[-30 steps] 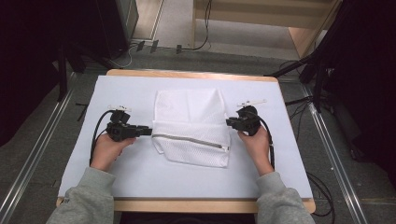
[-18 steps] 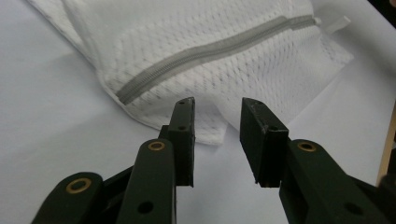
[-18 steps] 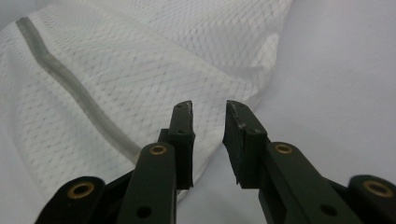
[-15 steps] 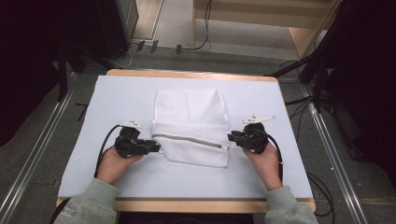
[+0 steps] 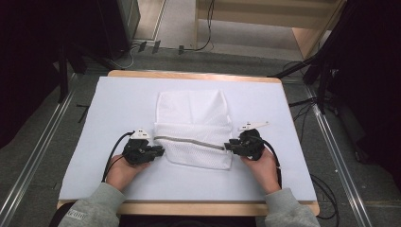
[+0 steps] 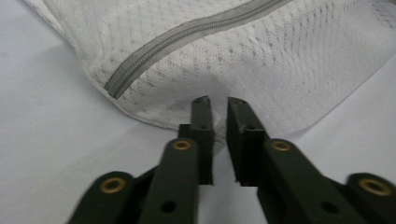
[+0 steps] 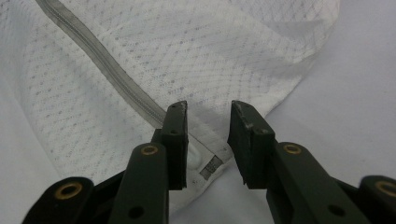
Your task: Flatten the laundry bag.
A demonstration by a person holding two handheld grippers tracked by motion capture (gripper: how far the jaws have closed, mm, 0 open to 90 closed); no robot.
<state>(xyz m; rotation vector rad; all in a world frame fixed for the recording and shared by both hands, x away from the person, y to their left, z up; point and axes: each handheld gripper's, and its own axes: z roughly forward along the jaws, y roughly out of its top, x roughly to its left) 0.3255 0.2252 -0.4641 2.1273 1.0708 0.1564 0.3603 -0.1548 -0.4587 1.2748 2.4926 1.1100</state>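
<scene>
A white mesh bag (image 5: 191, 118) with a grey zipper (image 5: 189, 142) lies flat in the middle of the table. My left gripper (image 5: 161, 151) is at the bag's left edge, just below the zipper's end (image 6: 187, 39). Its jaws (image 6: 218, 100) have just been closing; only a narrow slit remains, with the puckered hem of the bag (image 6: 280, 70) pinched between the tips. My right gripper (image 5: 228, 145) is at the bag's right near corner. Its jaws (image 7: 208, 105) have just been opening and stand apart around the zipper's end (image 7: 93, 51) and a small label (image 7: 210, 165), without pressing.
A pale cloth (image 5: 118, 104) covers the wooden table (image 5: 189, 208), with bare cloth all round the bag. Metal rails (image 5: 28, 165) run along both sides on the floor, and cables (image 5: 331, 189) lie at the right.
Both hands have slid along the bag's sides toward the near edge of the table. The left jaws have drawn together on the bag's edge; the right jaws have spread a little.
</scene>
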